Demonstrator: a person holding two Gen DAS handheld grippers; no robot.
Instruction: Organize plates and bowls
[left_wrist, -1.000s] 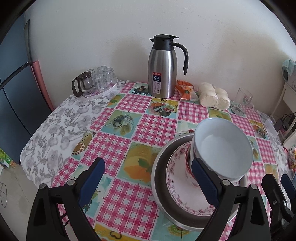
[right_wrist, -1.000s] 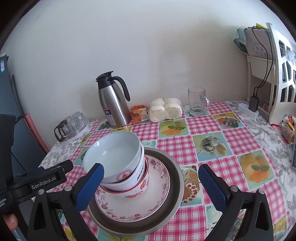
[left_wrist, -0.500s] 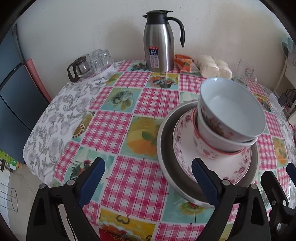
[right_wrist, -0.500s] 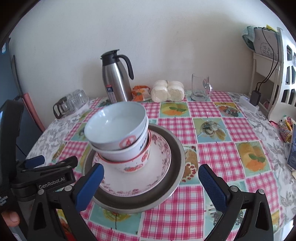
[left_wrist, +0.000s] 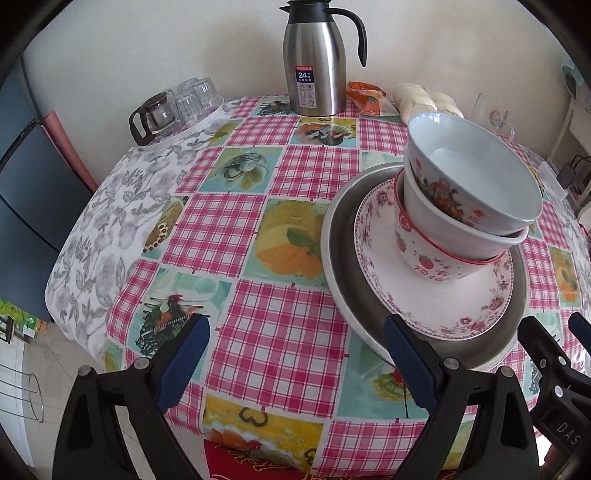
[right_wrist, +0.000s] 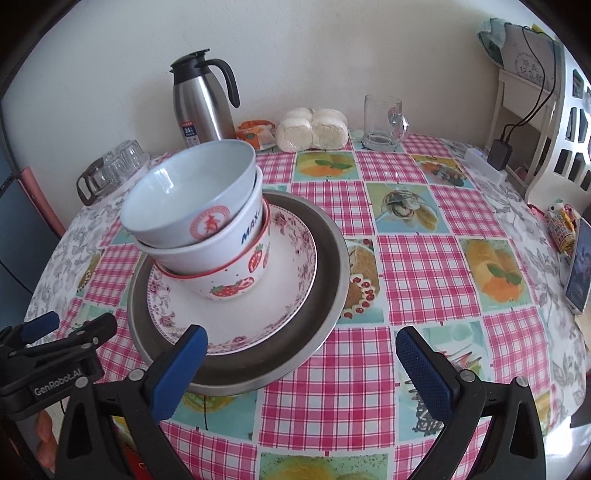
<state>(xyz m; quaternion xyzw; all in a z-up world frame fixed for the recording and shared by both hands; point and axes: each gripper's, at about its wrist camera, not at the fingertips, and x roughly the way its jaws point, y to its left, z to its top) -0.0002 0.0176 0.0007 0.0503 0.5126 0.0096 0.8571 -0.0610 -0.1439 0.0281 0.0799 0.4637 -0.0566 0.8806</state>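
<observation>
Left claw (left_wrist: 295, 363) hangs low at 6 o'clock of its own view, black arms spread wide, ribbed blue pads pinching nothing; its right pad sits just in front of the metal tray's (left_wrist: 340, 266) rim. Right claw (right_wrist: 301, 363) is likewise gaping and empty, its left pad overlapping the same tray's near edge.

On the round surface (left_wrist: 258, 332), covered in glossy pink-check oilcloth with fruit panels, the task's stack sits at 3 o'clock in the left view and 9 o'clock in the right: a dull round steel tray, a floral-rimmed china plate (left_wrist: 461, 306), then three nested bowls (left_wrist: 461, 206), tilted, the lowest printed with strawberries.

At 12 o'clock stands a brushed-steel jug (left_wrist: 314, 70) with a black handle, beside an orange packet (left_wrist: 369, 98) and pale buns (right_wrist: 312, 129).

Only the left view shows the glass cups (left_wrist: 184, 101) clearly on their tray; only the right view shows the clear glass mug (right_wrist: 382, 122) whole, the white shelf (right_wrist: 535, 122) with cables, and the left claw's body labelled "GenRobot.AI".
</observation>
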